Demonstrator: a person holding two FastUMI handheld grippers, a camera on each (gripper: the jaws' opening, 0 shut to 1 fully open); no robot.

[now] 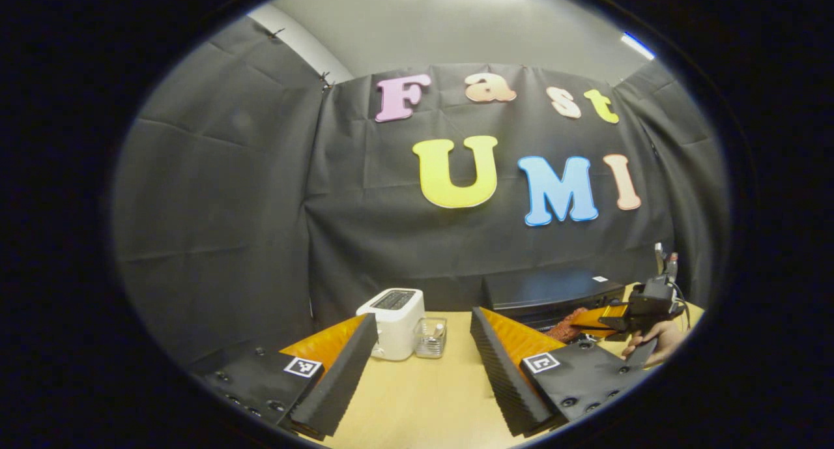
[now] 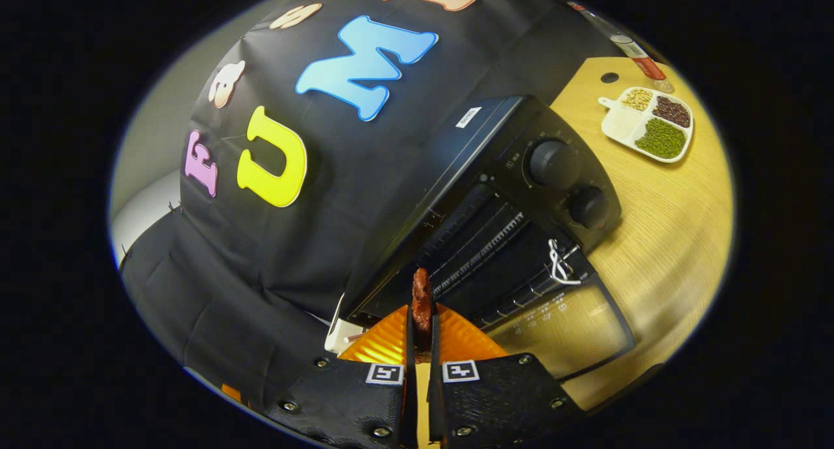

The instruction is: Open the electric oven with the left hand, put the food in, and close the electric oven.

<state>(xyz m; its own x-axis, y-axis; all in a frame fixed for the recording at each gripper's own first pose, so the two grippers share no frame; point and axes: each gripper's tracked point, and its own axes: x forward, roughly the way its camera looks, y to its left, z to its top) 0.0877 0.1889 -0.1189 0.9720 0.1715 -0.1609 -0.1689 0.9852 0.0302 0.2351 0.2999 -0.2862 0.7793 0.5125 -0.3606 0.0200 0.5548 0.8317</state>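
In the right gripper view, the right tongs (image 2: 422,345) sit at the bottom centre of the frame, with their two fingers almost together. They pinch a thin reddish-brown piece of food (image 2: 422,302), which stands up from between the fingers and points toward the oven. The electric oven (image 2: 515,195) fills the middle of this view, tilted in the picture. Its door (image 2: 567,332) is folded down, to the right of the tongs, and the wire rack (image 2: 482,240) shows inside the open mouth. The tip of the food is just in front of the oven opening, at its lower left edge; whether it is already inside I cannot tell. Two round knobs (image 2: 554,163) are on the oven's front panel. At the upper right, a white divided dish (image 2: 612,124) with beans in three compartments lies on the worktop (image 2: 677,221).

In the left gripper view, the left tongs (image 1: 423,364) are at the bottom of the frame, spread wide, with nothing between the fingers. They are above the bare worktop, well apart from the oven, which is at the right of that frame. Beyond them stand a white toaster (image 1: 394,322) and, just beside it, a small clear container (image 1: 431,337). At the lower right, a hand (image 1: 655,345) holds the other gripper near the oven.
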